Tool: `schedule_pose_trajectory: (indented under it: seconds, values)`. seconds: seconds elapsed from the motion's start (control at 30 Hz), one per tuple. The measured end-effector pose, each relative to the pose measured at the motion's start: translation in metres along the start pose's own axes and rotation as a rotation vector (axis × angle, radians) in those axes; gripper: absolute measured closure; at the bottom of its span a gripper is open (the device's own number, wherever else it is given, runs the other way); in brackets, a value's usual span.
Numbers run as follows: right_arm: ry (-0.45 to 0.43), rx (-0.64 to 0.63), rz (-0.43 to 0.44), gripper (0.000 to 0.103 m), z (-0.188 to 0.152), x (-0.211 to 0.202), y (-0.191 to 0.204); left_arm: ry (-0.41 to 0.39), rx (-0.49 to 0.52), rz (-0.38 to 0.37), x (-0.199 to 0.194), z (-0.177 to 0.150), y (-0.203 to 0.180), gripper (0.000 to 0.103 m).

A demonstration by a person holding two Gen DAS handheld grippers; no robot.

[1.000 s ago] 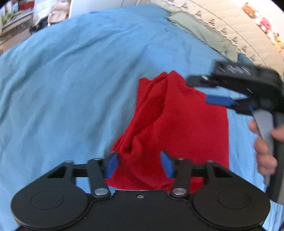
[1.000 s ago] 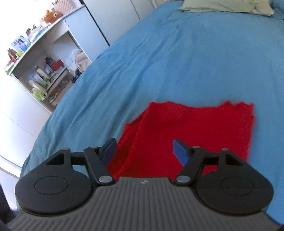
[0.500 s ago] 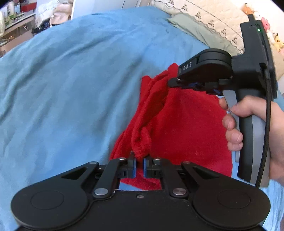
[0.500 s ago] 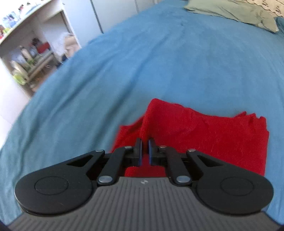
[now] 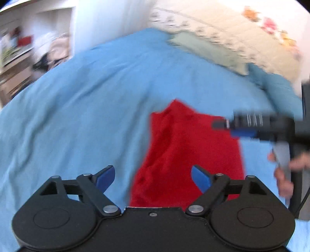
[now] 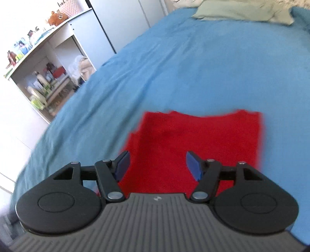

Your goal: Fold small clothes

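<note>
Cloth [image 6: 197,139], red, lies folded flat on blue bed [image 6: 174,67]. Left hand-held gripper [image 5: 153,179] & right hand-held gripper [image 6: 158,164] both just spread wide, nothing gripped, above cloth.

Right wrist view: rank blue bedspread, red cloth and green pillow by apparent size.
1. Blue bedspread
2. Red cloth
3. Green pillow, though it is farther away and partly cropped, so its rank is unsure.

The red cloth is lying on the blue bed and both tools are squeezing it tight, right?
Not quite. The red cloth does lie on the blue bed, but neither tool squeezes it. The left tool and right tool have just been opening, with nothing between their pads, as each wrist view shows.
</note>
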State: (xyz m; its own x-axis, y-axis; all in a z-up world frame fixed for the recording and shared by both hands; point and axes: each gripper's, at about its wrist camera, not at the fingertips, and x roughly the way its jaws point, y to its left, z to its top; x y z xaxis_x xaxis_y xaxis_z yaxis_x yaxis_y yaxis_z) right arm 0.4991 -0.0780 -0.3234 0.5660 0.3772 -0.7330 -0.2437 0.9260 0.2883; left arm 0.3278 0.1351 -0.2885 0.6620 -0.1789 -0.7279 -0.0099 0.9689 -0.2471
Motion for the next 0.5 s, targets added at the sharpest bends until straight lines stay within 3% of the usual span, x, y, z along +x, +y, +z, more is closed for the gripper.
schedule_pose_trajectory:
  seconds: [0.17, 0.3, 0.43, 0.5]
  values:
    - [0.074, -0.077, -0.118, 0.017, -0.064, -0.050, -0.022, 0.075, 0.108, -0.130, 0.007, -0.003, -0.014, 0.014]
    - [0.137, -0.035, -0.162, 0.017, -0.112, -0.053, -0.039, 0.128, 0.130, -0.132, 0.037, -0.014, -0.011, 0.015]
    - [0.127, 0.045, -0.204, 0.018, -0.131, -0.037, -0.047, 0.214, 0.095, -0.088, 0.072, -0.026, 0.000, 0.020]
    - [0.125, 0.068, -0.218, 0.018, -0.136, -0.031, -0.047, 0.214, 0.080, -0.093, 0.075, -0.030, 0.002, 0.021]
